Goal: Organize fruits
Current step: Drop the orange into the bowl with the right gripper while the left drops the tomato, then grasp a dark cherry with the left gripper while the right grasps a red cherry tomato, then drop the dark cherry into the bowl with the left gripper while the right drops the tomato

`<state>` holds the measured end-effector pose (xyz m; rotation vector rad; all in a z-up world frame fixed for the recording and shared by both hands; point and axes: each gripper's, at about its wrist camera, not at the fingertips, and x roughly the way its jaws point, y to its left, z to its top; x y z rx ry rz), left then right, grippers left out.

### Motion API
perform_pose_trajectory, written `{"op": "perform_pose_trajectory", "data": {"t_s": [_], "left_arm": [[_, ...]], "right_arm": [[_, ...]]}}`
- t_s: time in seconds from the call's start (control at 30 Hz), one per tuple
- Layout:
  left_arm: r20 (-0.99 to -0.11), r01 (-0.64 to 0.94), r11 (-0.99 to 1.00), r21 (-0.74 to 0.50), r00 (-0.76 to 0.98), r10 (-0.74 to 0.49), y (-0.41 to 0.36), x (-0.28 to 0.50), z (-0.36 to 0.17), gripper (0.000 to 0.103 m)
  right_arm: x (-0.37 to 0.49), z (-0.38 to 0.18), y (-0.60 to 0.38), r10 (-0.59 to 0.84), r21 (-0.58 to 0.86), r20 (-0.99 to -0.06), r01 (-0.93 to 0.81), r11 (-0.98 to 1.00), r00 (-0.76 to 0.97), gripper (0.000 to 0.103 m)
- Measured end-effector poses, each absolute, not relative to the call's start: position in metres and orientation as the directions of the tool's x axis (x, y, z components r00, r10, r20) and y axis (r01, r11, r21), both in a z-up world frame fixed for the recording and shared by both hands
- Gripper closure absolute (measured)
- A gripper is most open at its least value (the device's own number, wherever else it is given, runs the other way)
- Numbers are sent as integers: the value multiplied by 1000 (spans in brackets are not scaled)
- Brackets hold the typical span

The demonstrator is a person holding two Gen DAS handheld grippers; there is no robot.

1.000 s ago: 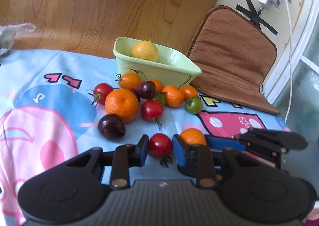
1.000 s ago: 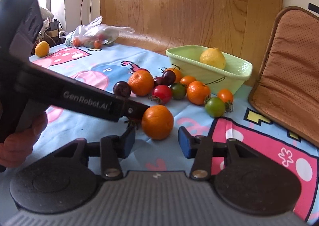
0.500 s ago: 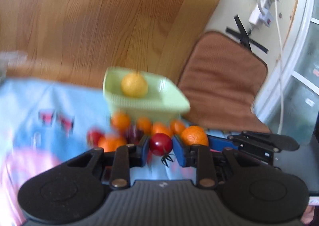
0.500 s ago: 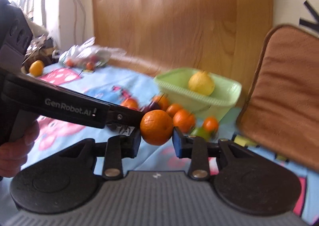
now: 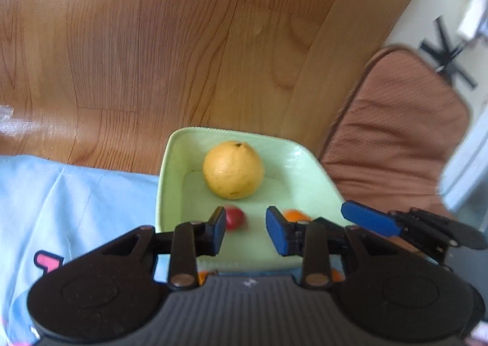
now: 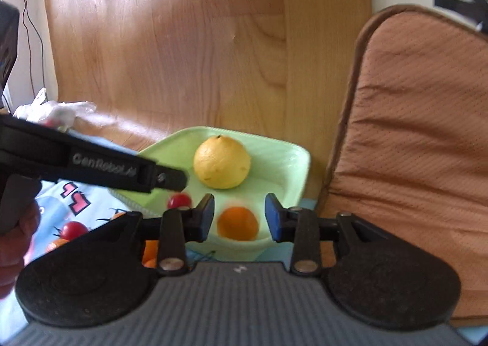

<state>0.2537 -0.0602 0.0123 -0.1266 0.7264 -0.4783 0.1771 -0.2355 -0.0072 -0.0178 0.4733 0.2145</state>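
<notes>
A light green bowl point(image 5: 170, 181) point(image 6: 292, 160) holds a yellow lemon point(image 5: 233, 173) point(image 6: 222, 162). A red tomato point(image 5: 235, 218) point(image 6: 179, 201) and an orange point(image 5: 293, 214) point(image 6: 238, 223) appear blurred inside it, below the jaws. My left gripper point(image 5: 245, 231) is open and empty above the bowl's near part. My right gripper point(image 6: 239, 218) is open and empty above the bowl, just right of the left one. Other tomatoes point(image 6: 72, 230) and oranges point(image 6: 150, 253) lie on the cloth in front of the bowl.
A brown cushion point(image 5: 396, 138) point(image 6: 421, 144) leans right of the bowl. A wooden panel point(image 5: 183, 41) stands behind it. The blue patterned cloth point(image 5: 61, 208) covers the surface. A plastic bag point(image 6: 52, 111) lies far left.
Both grippers carried their fruit up and forward over the bowl and opened. The tomato and the orange have left the jaws and are in the bowl.
</notes>
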Motion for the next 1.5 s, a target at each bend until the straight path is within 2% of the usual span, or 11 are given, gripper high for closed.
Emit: {"op": "perform_pose_trajectory", "data": {"t_s": [0.13, 0.23, 0.3, 0.53, 0.63, 0.7, 0.8, 1.1, 1.27, 1.37, 1.5], "left_arm": [[-526, 403, 852, -335, 670, -524, -15, 215, 31, 68], [-498, 380, 865, -328, 709, -500, 17, 183, 33, 64], [-506, 360, 878, -315, 719, -476, 31, 164, 25, 60], [-593, 346, 897, -273, 674, -441, 28, 132, -18, 58], [-601, 354, 911, -213, 687, -408, 22, 127, -31, 64], [-596, 362, 902, -235, 680, -428, 25, 129, -33, 72], [-596, 346, 900, -266, 675, -435, 28, 129, -33, 73], [-558, 383, 858, -342, 652, -513, 31, 94, -22, 72], [-523, 408, 853, -326, 673, -522, 12, 132, 12, 72], [-505, 437, 853, -284, 688, -521, -12, 173, 32, 72], [-538, 424, 873, -242, 690, -484, -42, 230, 34, 72]], "right_arm": [[145, 3, -246, 285, 109, -426, -264, 958, 859, 64], [119, 2, -239, 375, 139, -438, -351, 926, 817, 64], [103, -3, -226, 420, 140, -459, -403, 904, 783, 64], [108, -28, -183, 427, 86, -559, -463, 882, 711, 64], [114, -29, -171, 405, 61, -572, -456, 888, 713, 64], [120, -34, -168, 395, 56, -587, -450, 891, 707, 64], [120, -32, -167, 402, 77, -595, -449, 890, 696, 72], [63, -27, -183, 441, 57, -558, -497, 866, 703, 72], [75, -6, -202, 386, 34, -471, -422, 906, 793, 72], [107, 8, -222, 346, 76, -422, -348, 934, 838, 72], [158, 8, -239, 277, 87, -425, -266, 960, 862, 72]]}}
